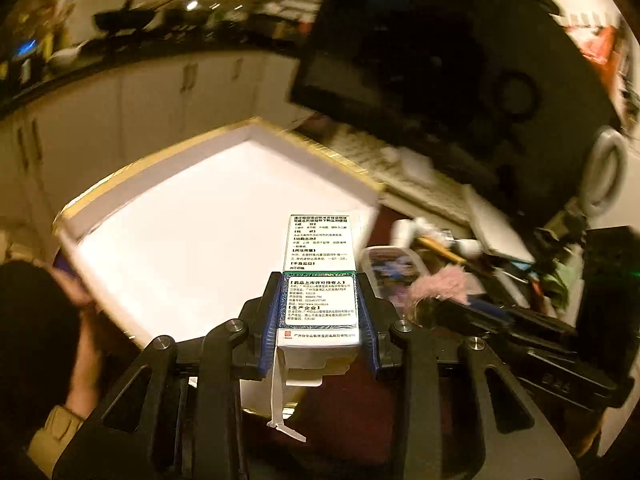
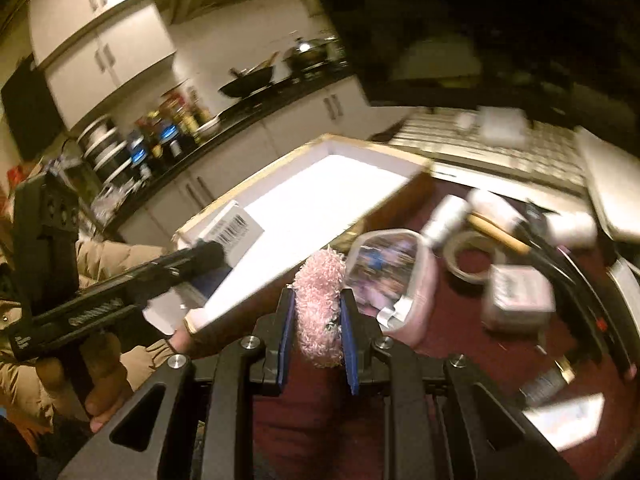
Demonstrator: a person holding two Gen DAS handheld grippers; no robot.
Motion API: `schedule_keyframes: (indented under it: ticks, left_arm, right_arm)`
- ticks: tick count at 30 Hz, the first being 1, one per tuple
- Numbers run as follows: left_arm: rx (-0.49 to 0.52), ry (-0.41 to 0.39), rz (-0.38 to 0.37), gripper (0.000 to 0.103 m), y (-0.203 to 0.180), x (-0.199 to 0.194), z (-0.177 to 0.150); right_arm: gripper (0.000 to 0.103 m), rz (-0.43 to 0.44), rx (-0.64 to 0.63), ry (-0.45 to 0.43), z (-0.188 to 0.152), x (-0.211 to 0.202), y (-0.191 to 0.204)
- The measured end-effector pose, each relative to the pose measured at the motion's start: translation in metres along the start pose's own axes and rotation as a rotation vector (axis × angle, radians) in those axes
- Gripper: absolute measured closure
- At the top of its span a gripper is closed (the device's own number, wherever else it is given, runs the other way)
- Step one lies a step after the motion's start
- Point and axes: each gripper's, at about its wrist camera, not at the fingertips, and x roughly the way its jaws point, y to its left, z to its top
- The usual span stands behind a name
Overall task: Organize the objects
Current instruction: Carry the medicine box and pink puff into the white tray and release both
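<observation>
The left gripper (image 1: 320, 312) is clamped on a white medicine box (image 1: 320, 280) printed with green-edged text, its blue pads pressing both long sides; the box hangs above the near edge of a large white tray (image 1: 180, 216) with a yellowish rim. The right gripper (image 2: 318, 320) squeezes a fluffy pink item (image 2: 320, 300) (what it is I cannot tell) over the dark red table (image 2: 460, 340); just beyond it lies a clear pink-edged pouch (image 2: 392, 276), beside a tape roll (image 2: 468, 256).
</observation>
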Motion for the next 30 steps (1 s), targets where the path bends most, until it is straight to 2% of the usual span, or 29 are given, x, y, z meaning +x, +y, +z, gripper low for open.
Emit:
schedule_keyframes:
  ticks: [3,9,21,27,30]
  left_arm:
    - [-0.036,-0.001,0.066,0.069,0.018,0.009,-0.001]
    - [-0.081,0.017,0.160,0.069,0.035,0.029,0.001]
    - [-0.086,0.040,0.147,0.069,0.041,0.038,0.003]
    - [-0.114,0.063,0.066,0.069,0.043,0.039,0.006]
    - [-0.127,0.080,0.051,0.068,0.044,0.040,0.007]
  right_arm:
    - [0.082,0.033,-0.038,0.014,0.011,0.021,0.013]
    - [0.082,0.034,-0.077,0.036,0.032,0.061,0.025]
    - [0.082,0.022,-0.131,0.109,0.038,0.118,0.031]
    - [0.082,0.019,-0.130,0.108,0.035,0.117,0.030]
    - [0.082,0.019,-0.135,0.104,0.035,0.117,0.031]
